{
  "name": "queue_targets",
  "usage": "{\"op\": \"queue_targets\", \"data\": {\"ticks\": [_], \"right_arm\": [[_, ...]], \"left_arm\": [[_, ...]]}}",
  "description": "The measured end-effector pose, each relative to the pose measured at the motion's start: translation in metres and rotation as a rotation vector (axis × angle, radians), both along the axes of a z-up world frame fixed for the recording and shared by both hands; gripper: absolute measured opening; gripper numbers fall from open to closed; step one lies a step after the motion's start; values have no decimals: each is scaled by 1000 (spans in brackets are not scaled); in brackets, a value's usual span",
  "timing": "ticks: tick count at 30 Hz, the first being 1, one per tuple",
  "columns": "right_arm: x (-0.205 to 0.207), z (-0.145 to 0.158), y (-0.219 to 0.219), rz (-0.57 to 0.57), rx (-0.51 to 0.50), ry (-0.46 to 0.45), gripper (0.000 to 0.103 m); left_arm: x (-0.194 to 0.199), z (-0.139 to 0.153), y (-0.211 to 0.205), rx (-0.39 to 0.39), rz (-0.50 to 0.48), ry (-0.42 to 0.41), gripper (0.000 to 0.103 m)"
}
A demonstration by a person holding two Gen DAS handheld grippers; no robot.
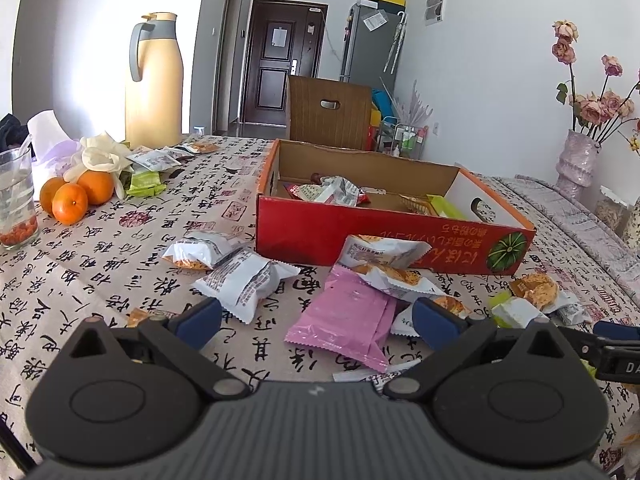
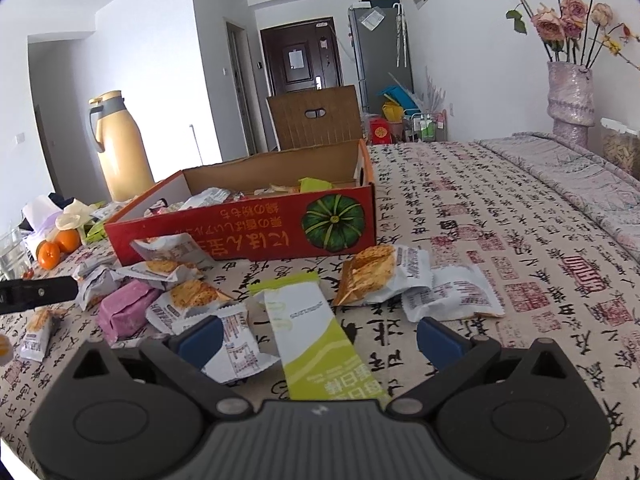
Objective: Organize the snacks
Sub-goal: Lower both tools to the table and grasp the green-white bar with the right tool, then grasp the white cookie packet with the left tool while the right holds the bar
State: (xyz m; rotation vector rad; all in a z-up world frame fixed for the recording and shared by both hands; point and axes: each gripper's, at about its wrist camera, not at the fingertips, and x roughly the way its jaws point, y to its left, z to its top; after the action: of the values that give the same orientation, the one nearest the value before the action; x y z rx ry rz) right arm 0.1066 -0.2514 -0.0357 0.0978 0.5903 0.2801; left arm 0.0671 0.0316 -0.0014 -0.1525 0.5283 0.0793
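Calligraphy-printed cloth is covering the desk [image 1: 120,256], and a dark door and a grey fridge are showing at the far end of the room. Sitting on the cloth is a red cardboard box [image 1: 384,240] with a green pumpkin printed on its front wall; a few wrapped snacks are already lying inside it. More snack packets are lying scattered on the cloth in front of the box.

From the left wrist view, the left gripper [image 1: 316,320] is hovering low over the desk with its blue-padded fingers spread wide and nothing between them. A pink packet [image 1: 348,324] is lying just ahead of it, partly tucked under a white packet [image 1: 384,276] showing a printed cracker. Two more white packets [image 1: 236,280] are lying to the left, near the box's corner. Further left, three oranges [image 1: 76,196] are sitting beside a glass [image 1: 16,204], with a cream thermos jug [image 1: 154,80] standing behind them.

From the right wrist view, the right gripper [image 2: 318,338] is also standing released, fingers wide apart. A long green-and-white bar packet [image 2: 316,340] is lying on the desk between those fingers, untouched by either pad as far as can be seen. White cracker packets [image 2: 380,276] are resting just beyond it, near the box front. A vase of pink flowers [image 2: 570,96] is standing at the far right.
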Motion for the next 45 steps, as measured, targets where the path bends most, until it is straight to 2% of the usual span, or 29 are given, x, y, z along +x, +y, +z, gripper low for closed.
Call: {"op": "queue_targets", "data": {"ticks": [8,10,18,23,28,36,45], "right_arm": [[4,-1,5,-7,-14,4,103],[5,-1,5,-9,-21,-2,100],[19,-7,16,39,-73,23,71],[35,-14,24,46,-87,83,45],[29,-18,34,46,-165,57,43],[27,-16,35,68,-172,50,36],[16,-9,31,44,-162,9,35]], "left_arm": [[-1,-1,5,-10,2,0,103],[-1,-1,6,-12,5,2,103],[0,-2,7,-14,9,7,103],[-1,-1,10,-14,21,6,103],[-2,-1,17,-15,38,13,103],[-5,0,19,-14,50,19,103],[-8,5,26,-10,76,13,103]]}}
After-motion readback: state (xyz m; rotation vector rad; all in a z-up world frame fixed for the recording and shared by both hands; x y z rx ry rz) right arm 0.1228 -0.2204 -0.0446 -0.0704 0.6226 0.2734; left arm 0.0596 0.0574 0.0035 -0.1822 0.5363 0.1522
